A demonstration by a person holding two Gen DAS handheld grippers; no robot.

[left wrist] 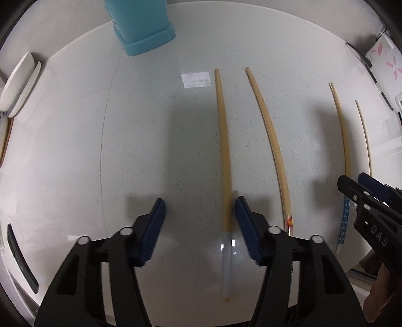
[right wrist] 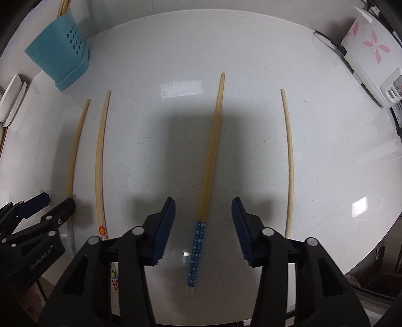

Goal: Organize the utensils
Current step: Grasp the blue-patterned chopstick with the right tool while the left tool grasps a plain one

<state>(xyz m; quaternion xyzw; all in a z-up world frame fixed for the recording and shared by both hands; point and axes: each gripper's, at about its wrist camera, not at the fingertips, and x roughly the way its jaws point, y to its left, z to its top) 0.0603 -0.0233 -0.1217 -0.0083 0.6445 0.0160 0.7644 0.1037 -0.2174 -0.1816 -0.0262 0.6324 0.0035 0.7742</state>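
Note:
Several wooden chopsticks lie side by side on the white round table [right wrist: 251, 50]. My left gripper [left wrist: 199, 216] is open, its jaws on either side of a chopstick with a clear end [left wrist: 223, 140]; it also shows in the right wrist view [right wrist: 75, 140]. Beside it lies a chopstick with a flower print [left wrist: 271, 140] [right wrist: 100, 161]. My right gripper [right wrist: 203, 213] is open around a chopstick with a blue dotted handle [right wrist: 208, 156] [left wrist: 341, 130]. A plain chopstick [right wrist: 290, 156] lies further right. A teal utensil holder [left wrist: 140, 22] [right wrist: 60, 55] stands at the far left.
White dishes [left wrist: 17, 85] stand at the left edge. A white appliance with pink flowers [right wrist: 369, 47] and its cable sit at the far right. A dark flat object [left wrist: 21, 261] lies by the left near edge.

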